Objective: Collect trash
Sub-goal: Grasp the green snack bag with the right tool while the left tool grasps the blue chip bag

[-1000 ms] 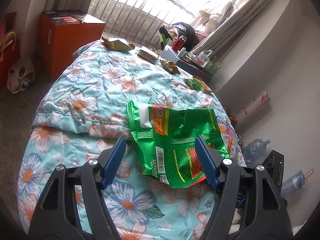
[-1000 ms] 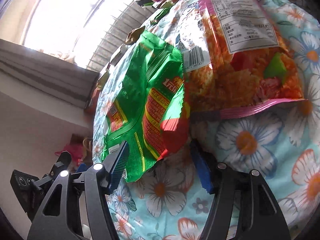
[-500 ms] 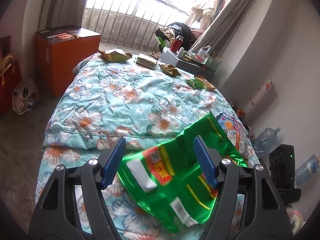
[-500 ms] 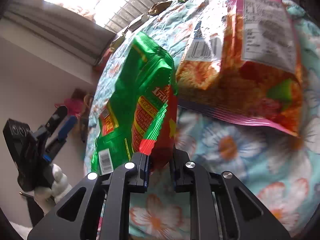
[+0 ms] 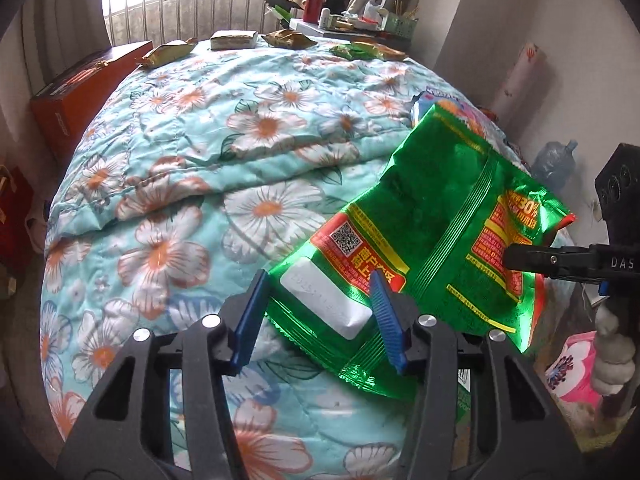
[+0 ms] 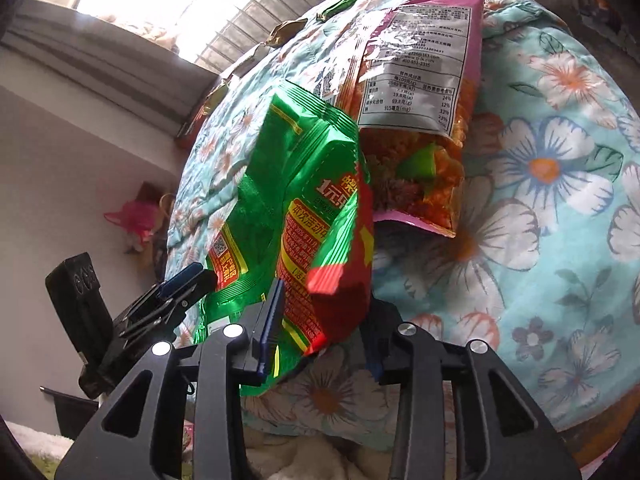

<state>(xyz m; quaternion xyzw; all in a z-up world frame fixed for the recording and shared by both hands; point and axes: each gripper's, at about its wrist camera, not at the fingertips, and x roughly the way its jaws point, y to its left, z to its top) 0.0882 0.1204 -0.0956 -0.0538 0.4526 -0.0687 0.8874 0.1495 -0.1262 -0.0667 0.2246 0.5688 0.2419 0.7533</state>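
Observation:
A green foil snack bag (image 5: pixel 432 208) is raised off the flowered quilt (image 5: pixel 200 140) near the bed's right edge. My left gripper (image 5: pixel 318 280) has the bag's near corner between its blue pads. Its jaws are closing, but the pads stand clear of the foil. My right gripper (image 6: pixel 326 300) has the bag's (image 6: pixel 288 168) red end standing between its jaws. Those jaws are opening and no longer pinch it. From the left wrist view the right gripper (image 5: pixel 516 258) sits at the bag's far edge. An orange and pink snack bag (image 6: pixel 420 128) lies on the quilt behind.
Several small wrappers (image 5: pixel 290 38) lie along the far end of the bed. An orange box (image 5: pixel 80 88) stands on the floor at the left. By the right wall are a water bottle (image 5: pixel 554 160) and a pink bag (image 5: pixel 572 368). A cluttered table (image 5: pixel 344 26) is under the window.
The green bag lay flat on the quilt. The right gripper shut on its red end and lifted it, then widened. The left gripper moved in around the bag's corner, and its jaws narrowed.

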